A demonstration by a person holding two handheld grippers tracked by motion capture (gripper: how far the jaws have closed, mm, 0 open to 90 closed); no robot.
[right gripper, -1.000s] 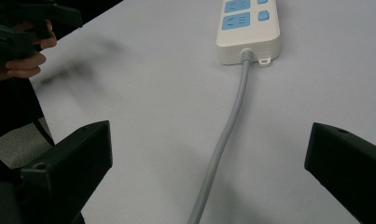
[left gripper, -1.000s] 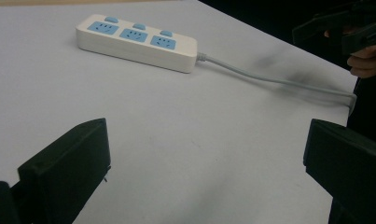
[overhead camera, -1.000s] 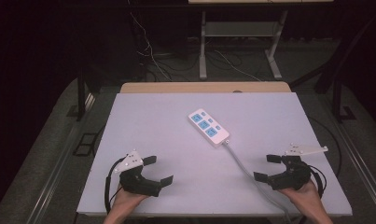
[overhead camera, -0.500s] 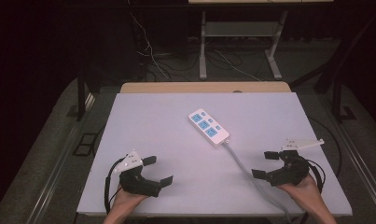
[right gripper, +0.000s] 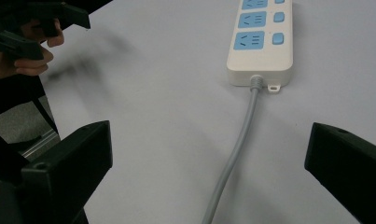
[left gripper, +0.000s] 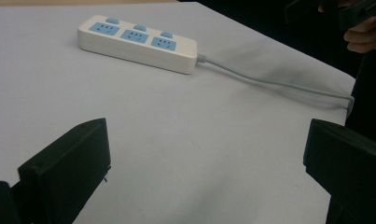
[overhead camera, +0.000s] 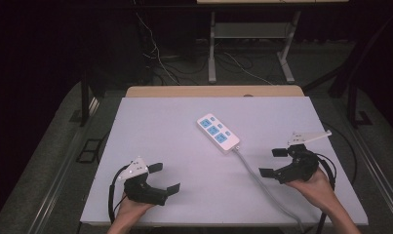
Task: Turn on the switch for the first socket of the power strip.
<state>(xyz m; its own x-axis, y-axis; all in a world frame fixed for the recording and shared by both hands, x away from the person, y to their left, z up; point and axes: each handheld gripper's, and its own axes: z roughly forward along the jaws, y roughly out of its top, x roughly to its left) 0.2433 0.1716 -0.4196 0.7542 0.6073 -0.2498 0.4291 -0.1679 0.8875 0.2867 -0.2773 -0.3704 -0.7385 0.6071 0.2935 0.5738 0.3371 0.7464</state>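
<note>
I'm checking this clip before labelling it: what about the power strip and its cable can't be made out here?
- Cable end: in the high view it runs off the table's near edge, so any plug is out of sight.
- Power strip far end: cut off by the top edge of the right gripper view.
- Switch positions: too small to read in the left gripper view.
- Socket markings: too small in the high view.

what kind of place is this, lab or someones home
Most likely a lab or recording room, not a home: a bare white table holding one power strip, loose cables on the floor, dark surroundings, and metal stand legs behind.
</note>
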